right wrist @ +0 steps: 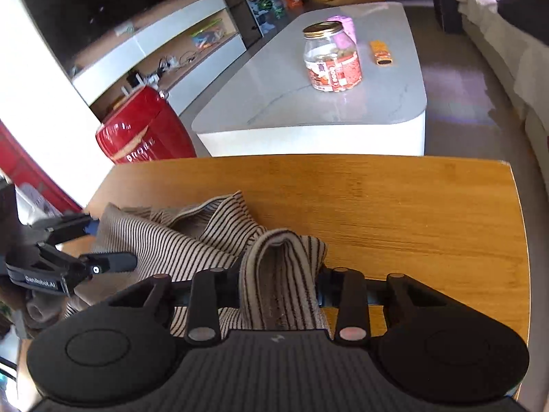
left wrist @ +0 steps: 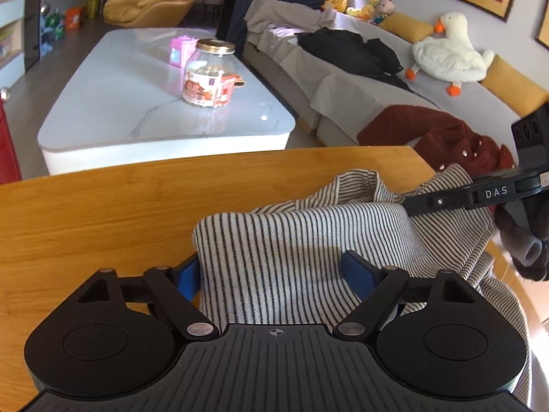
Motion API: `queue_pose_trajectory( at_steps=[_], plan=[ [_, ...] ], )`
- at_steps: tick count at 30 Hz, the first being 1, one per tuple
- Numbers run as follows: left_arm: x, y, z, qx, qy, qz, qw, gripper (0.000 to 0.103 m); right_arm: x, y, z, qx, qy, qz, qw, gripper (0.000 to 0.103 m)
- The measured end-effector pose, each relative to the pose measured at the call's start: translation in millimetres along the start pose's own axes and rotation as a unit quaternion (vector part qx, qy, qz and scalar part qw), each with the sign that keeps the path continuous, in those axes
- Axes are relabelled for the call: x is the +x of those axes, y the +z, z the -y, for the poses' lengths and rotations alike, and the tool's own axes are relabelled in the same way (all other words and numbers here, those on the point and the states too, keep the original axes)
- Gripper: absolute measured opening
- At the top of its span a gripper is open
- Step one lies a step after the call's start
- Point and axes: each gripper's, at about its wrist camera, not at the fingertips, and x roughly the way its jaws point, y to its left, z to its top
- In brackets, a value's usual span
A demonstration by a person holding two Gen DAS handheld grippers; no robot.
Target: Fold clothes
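Observation:
A black-and-white striped garment (left wrist: 308, 226) lies bunched on the wooden table (left wrist: 103, 223), towards its right side. My left gripper (left wrist: 271, 271) straddles its near edge. The blue pads (left wrist: 187, 274) stand wide apart with flat cloth between them, and I see no pinch. From the right, my right gripper (left wrist: 408, 204) reaches onto the cloth, held by a dark-gloved hand (left wrist: 525, 237). In the right wrist view the right gripper (right wrist: 279, 292) is shut on a raised fold of the striped garment (right wrist: 164, 240). The left gripper (right wrist: 109, 240) shows at the left edge of the cloth.
Beyond the wooden table (right wrist: 411, 213) stands a white marble coffee table (left wrist: 120, 103) with a glass jar (left wrist: 209, 75). A grey sofa at the right carries a red garment (left wrist: 429, 134), a black garment (left wrist: 350, 51) and a goose plush (left wrist: 446, 51). A red mini fridge (right wrist: 144, 130) stands at the left.

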Motion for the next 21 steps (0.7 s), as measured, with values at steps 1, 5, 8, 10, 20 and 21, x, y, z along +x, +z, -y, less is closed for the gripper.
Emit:
queue_pose_trajectory(
  at_steps=[1, 5, 8, 10, 20, 21],
  plan=[
    [-1.6, -0.2, 1.8, 0.003, 0.003, 0.004, 1.0000, 0.073, 0.0, -0.1, -10.3, -0.027, -0.016, 0.003, 1.000, 0.031],
    [-20.4, 4.6, 4.5, 0.009, 0.018, 0.032, 0.9993, 0.035, -24.4, -3.9, -42.6, -0.120, -0.062, 0.050, 0.989, 0.026],
    [-55.3, 3.5, 9.5, 0.028, 0.009, 0.067, 0.9973, 0.033, -66.4, -14.7, -61.0, -0.161, -0.046, 0.106, 0.980, 0.026],
    [-80.8, -6.2, 16.9, 0.047, 0.005, 0.090, 0.9948, 0.033, -93.5, -28.0, -74.5, -0.186, -0.042, 0.133, 0.973, 0.026],
    [-185.1, -101.4, 55.3, 0.062, -0.018, 0.122, 0.9904, 0.034, -169.6, -143.9, -142.7, -0.290, -0.043, 0.139, 0.946, 0.027],
    [-189.6, -111.5, 57.9, 0.059, -0.015, 0.117, 0.9913, 0.034, -170.5, -157.0, -147.0, -0.294, -0.044, 0.132, 0.945, 0.027]
  ],
)
